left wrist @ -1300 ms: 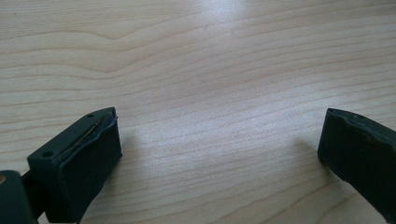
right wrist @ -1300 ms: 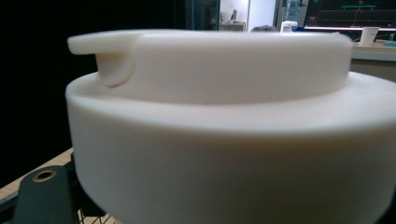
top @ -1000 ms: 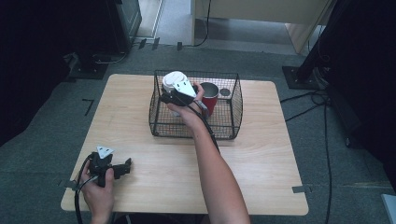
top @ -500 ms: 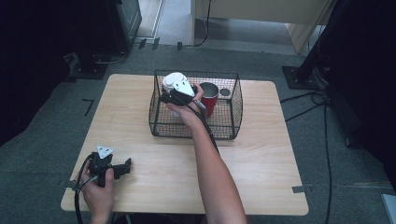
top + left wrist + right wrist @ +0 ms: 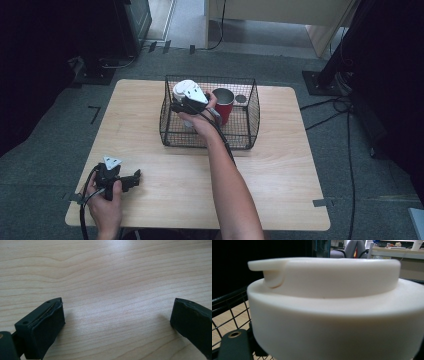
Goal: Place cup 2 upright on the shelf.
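Two grippers: right gripper [image 5: 186, 102] jaws just easing apart at the white lid [image 5: 324, 305] in the basket [image 5: 250, 120], left gripper [image 5: 120, 177] jaws apart.

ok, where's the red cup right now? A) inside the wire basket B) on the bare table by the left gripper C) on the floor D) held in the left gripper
A: in the high view the red cup stands upright inside the wire basket, beside the white lidded cup, while the left gripper rests near the table's front left corner with nothing between its jaws.
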Demonstrator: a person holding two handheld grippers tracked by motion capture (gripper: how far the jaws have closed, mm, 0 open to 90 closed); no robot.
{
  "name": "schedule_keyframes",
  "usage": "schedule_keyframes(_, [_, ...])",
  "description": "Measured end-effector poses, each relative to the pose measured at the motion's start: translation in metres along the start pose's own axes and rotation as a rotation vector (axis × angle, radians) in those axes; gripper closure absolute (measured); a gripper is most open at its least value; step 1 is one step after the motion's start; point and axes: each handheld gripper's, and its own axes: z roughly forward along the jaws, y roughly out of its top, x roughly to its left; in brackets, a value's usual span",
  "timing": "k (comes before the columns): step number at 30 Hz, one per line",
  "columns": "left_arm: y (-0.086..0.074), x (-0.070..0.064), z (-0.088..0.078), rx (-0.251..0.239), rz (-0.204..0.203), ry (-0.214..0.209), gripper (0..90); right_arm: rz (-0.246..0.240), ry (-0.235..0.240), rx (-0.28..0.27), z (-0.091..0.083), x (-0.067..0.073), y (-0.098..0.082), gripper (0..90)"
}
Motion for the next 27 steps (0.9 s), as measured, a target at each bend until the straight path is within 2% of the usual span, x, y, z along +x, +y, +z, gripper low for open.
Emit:
schedule_keyframes(2, [0.0,0.0,0.0,0.0,0.0,0.0,0.0,0.004,0.002,0.005,-0.001,0.0,0.001,11.9])
schedule_keyframes(4, [0.0,0.0,0.0,0.0,0.0,0.0,0.0,0.009,0.025,0.009,-0.002,0.001,0.002,6.4])
schedule_keyframes(6, [0.0,0.0,0.0,0.0,0.0,0.0,0.0,0.001,0.027,0.009,-0.003,0.002,0.002,2.4])
schedule_keyframes(9, [0.0,0.0,0.0,0.0,0.0,0.0,0.0,0.002,0.034,0.008,-0.004,0.002,0.003,0.4])
schedule_keyframes(19, [0.0,0.0,0.0,0.0,0.0,0.0,0.0,-0.004,0.056,-0.048,-0.01,0.001,0.011,0.0])
schedule_keyframes(27, [0.0,0.0,0.0,0.001,0.001,0.0,0.0,-0.001,0.058,-0.094,-0.022,-0.002,0.029,0.0])
